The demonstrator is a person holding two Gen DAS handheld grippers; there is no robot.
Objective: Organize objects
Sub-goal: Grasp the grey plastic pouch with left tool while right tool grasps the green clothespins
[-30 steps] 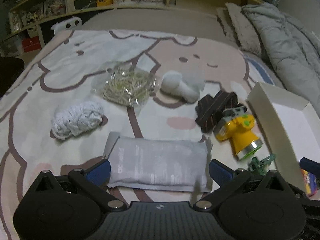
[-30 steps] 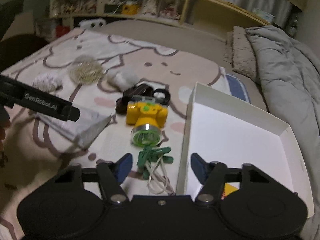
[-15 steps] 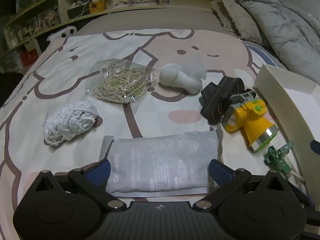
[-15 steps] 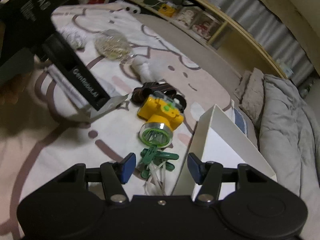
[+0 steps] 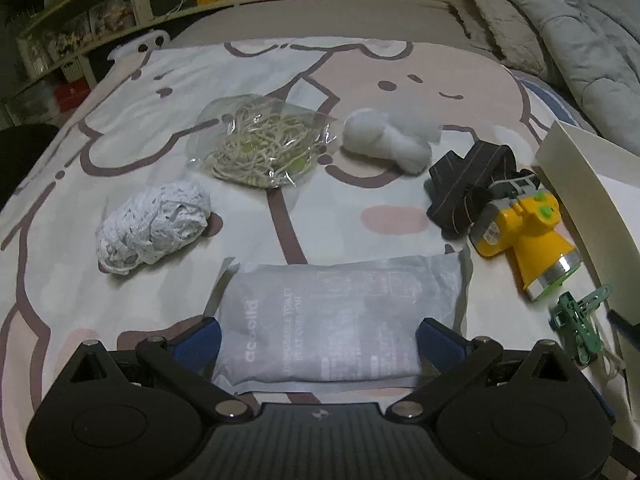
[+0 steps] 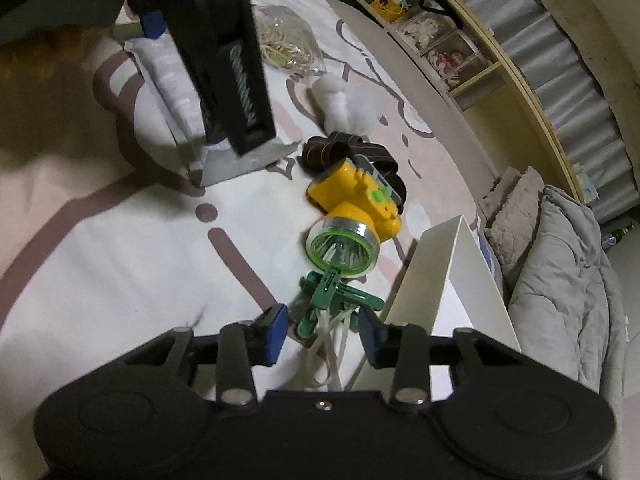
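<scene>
My left gripper (image 5: 318,336) is open, its blue pads on either side of a grey toilet-seat-cover packet (image 5: 332,320) lying on the bed. My right gripper (image 6: 322,334) is open around a bunch of green clothes pegs on white cord (image 6: 332,300), beside the wall of a white box (image 6: 440,280). A yellow headlamp (image 5: 524,240) with a dark strap lies between packet and box; it also shows in the right wrist view (image 6: 352,220). The left gripper's body (image 6: 224,52) fills the upper left of the right wrist view.
On the cartoon bedsheet lie a white yarn bundle (image 5: 152,228), a clear bag of cord (image 5: 260,148) and a white cotton wad (image 5: 384,140). The white box (image 5: 592,208) stands at the right. Grey duvet (image 5: 568,24) and pillows lie behind it; shelves line the far wall.
My left gripper has moved forward so the grey packet lies between its pads. My right gripper has tilted and dropped toward the green pegs, which now sit between its fingers.
</scene>
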